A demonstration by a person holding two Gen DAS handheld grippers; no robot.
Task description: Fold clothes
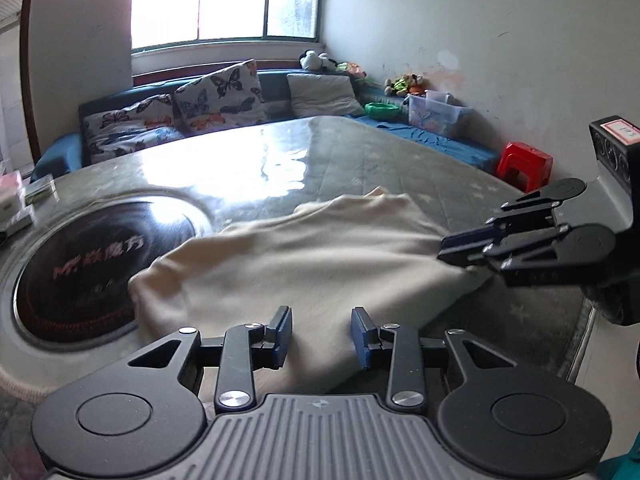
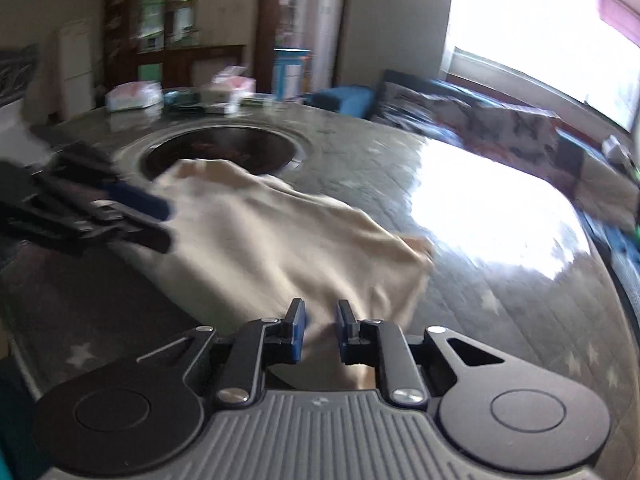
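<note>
A cream garment (image 1: 312,256) lies bunched on the round table and also shows in the right wrist view (image 2: 280,240). My left gripper (image 1: 321,336) is open, its blue-padded fingers (image 1: 280,336) over the garment's near edge with cloth between them. My right gripper (image 2: 321,332) is partly open, with a fold of the cream cloth between its fingers (image 2: 298,332) at the garment's other near corner. The right gripper also shows in the left wrist view (image 1: 460,248) at the garment's right edge. The left gripper shows blurred in the right wrist view (image 2: 160,220).
The table (image 1: 400,168) has a glossy grey star-patterned cover and a round black cooktop (image 1: 100,256) set in its middle. Boxes and tissue packs (image 2: 136,96) lie at the far side. A sofa with cushions (image 1: 216,96) and a red stool (image 1: 524,164) stand beyond the table.
</note>
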